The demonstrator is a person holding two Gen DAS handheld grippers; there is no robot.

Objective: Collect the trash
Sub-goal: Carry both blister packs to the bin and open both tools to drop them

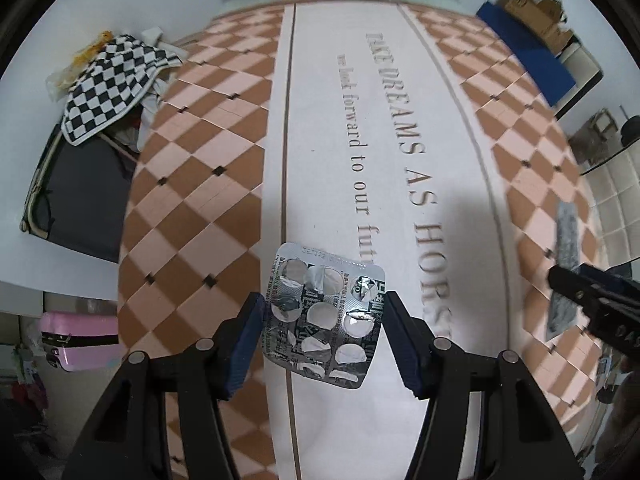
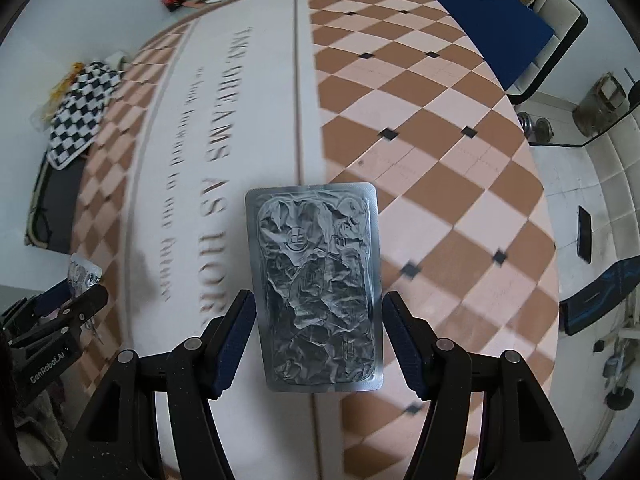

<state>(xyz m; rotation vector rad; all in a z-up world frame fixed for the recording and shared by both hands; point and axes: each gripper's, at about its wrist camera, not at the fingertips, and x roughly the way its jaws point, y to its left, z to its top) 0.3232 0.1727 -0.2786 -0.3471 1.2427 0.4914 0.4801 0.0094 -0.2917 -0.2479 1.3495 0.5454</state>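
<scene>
A: What does the left tool (image 1: 324, 332) have?

B: A silver pill sheet (image 1: 325, 316), its pockets torn open. It sits between the two dark blue pads (image 1: 244, 344), and both pads press on its side edges, so the tool is closed narrow on it. The sheet sticks out forward past the fingertips and hangs above the mat (image 1: 224, 168) with nothing under it.

A: And the right tool (image 2: 318, 340)?

B: It grips a flat grey foil packet (image 2: 316, 288), crumpled in the middle with a smooth rim. The pads (image 2: 400, 340) meet its long edges, so the tool is set about as wide as the packet. The packet also reaches out ahead of the fingertips, clear of the mat below.

A: What lies beneath them?

B: A mat checked in brown and pale pink, with a white band down the middle carrying grey lettering. Far to the left of the left tool there is a black and white checked cloth (image 1: 112, 88) draped over something dark. Low on that same side stands a pink case (image 1: 76, 340).

A: Can each tool see the other?

B: Yes. The right tool shows at the right edge of the left view, with the packet blurred there, so its detail is hard to read. The left tool appears low on the left of the right view, the pill sheet in its tip.
</scene>
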